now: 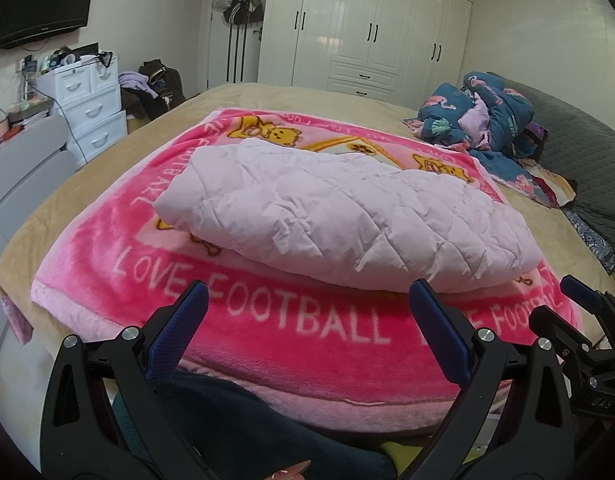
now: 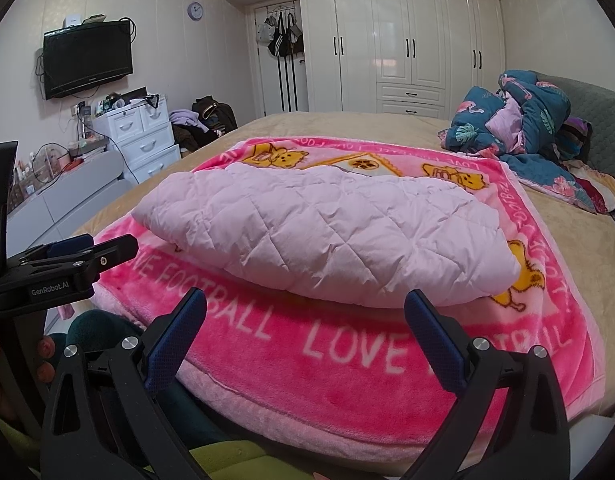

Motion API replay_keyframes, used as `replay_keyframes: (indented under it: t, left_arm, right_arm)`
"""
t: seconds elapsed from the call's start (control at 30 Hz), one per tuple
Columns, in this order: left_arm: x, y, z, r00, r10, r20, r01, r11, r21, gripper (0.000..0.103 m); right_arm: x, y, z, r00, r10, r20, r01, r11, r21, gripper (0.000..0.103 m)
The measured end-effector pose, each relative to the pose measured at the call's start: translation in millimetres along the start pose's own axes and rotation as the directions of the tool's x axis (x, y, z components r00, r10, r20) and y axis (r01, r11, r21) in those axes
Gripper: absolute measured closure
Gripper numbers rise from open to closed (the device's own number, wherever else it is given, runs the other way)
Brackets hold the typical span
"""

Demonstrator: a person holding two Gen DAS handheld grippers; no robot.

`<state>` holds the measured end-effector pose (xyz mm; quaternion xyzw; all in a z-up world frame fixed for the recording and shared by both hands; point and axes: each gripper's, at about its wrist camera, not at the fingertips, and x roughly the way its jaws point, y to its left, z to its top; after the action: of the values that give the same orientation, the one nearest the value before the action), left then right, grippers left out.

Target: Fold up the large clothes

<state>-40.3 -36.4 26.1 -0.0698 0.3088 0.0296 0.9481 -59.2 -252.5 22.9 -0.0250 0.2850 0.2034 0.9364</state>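
Note:
A pale pink quilted garment [image 1: 339, 216] [image 2: 319, 236] lies folded into a thick bundle on a bright pink blanket [image 1: 307, 320] [image 2: 347, 352] printed with "LOVE FOOTBALL". My left gripper [image 1: 307, 296] is open, held just short of the bundle's near edge, with nothing between its blue-padded fingers. My right gripper [image 2: 305, 304] is open too, also in front of the bundle and empty. In the left wrist view the right gripper [image 1: 587, 320] shows at the right edge. In the right wrist view the left gripper [image 2: 71, 256] shows at the left edge.
The blanket covers a tan bed [image 1: 87, 184] [image 2: 567, 232]. A crumpled blue floral duvet [image 1: 487, 120] [image 2: 527, 132] is heaped at the far right. White drawers [image 1: 91, 112] and a clothes pile [image 2: 203, 124] stand at the left. Wardrobes [image 2: 407, 40] line the back wall.

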Motion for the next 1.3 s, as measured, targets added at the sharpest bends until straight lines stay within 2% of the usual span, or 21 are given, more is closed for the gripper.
replay_keyframes:
  t: [1.3]
  left_arm:
    - [-1.2, 0.8, 0.0, 1.000, 0.006, -0.001, -0.006, 1.000, 0.001, 0.009]
  right_arm:
    - [-0.1, 4.1, -3.4, 1.000, 0.004, -0.009, -0.003, 1.000, 0.006, 0.004]
